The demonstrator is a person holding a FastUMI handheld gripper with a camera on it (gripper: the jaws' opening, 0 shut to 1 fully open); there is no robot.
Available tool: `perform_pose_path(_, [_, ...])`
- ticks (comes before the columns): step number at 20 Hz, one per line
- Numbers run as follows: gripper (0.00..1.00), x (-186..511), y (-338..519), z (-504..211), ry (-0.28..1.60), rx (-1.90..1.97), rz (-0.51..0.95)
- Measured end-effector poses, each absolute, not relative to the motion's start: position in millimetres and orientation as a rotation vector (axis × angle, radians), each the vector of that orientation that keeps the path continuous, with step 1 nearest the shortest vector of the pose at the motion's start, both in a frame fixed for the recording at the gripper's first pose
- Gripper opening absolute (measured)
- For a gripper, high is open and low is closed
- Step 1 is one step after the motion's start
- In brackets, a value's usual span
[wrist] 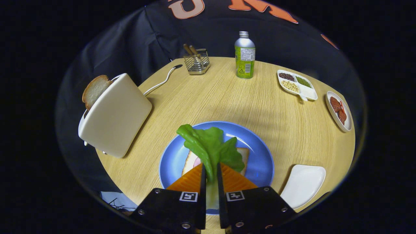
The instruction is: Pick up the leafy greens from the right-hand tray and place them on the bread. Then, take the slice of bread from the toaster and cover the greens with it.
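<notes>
Gripper view counts one round wooden table point(260, 107) carrying one blue plate point(260, 152), one white toaster point(117, 120), one metal bottle point(244, 56), one wire holder point(197, 61), one divided white dish point(297, 85) of beans, one small oval dish point(338, 110) of red slices, and one bare white tray point(304, 184) beside the plate.

Two slices of bread show: one slice of bread point(95, 90) stands up out of the toaster's slot, the other, the bread point(243, 153) on the plate, lies flat with something pink on it. One bunch of leafy greens point(209, 146) covers most of that bread, so its full outline is hard to make out. The toaster's cord runs off toward the table's far edge. What sticks out of the wire holder is too small to tell.

Low over the plate's near side, the hand-held gripper point(211, 175) points forward with its fingers drawn narrow, both pressing on the stem of the greens, whose leaves fan out beyond them above the bread.
</notes>
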State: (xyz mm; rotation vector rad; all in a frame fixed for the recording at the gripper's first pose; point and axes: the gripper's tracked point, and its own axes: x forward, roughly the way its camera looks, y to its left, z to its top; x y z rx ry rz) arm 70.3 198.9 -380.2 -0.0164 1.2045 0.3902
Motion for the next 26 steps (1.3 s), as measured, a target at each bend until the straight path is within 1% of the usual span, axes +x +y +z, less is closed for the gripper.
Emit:
perform_pose_path(3, [0.26,70,199,-377,1.203,-0.022,0.384])
perform_pose_path(4, [0.31,71,199,-374,1.197,-0.026,0.379])
perform_pose_path(5, [0.33,71,198,-371,1.189,-0.031,0.377])
perform_pose_path(6, [0.39,72,198,-368,1.184,-0.035,0.372])
perform_pose_path(7, [0.42,72,199,-363,1.18,-0.034,0.37])
perform_pose_path(8, [0.48,72,200,-359,1.179,-0.028,0.367])
perform_pose_path(11, [0.55,76,209,-344,1.162,-0.004,0.363])
perform_pose_path(13, [0.62,79,216,-335,1.15,-0.008,0.368])
perform_pose_path(14, [0.7,79,219,-330,1.152,-0.01,0.373])
perform_pose_path(15, [0.74,79,225,-325,1.151,-0.007,0.382])
perform_pose_path(16, [0.82,80,232,-319,1.147,-0.001,0.391])
perform_pose_path(18, [0.89,83,246,-304,1.137,0.009,0.403])
perform_pose_path(20, [0.92,87,260,-289,1.13,0.017,0.414])
perform_pose_path(26, [0.94,94,305,-259,1.146,0.044,0.442])
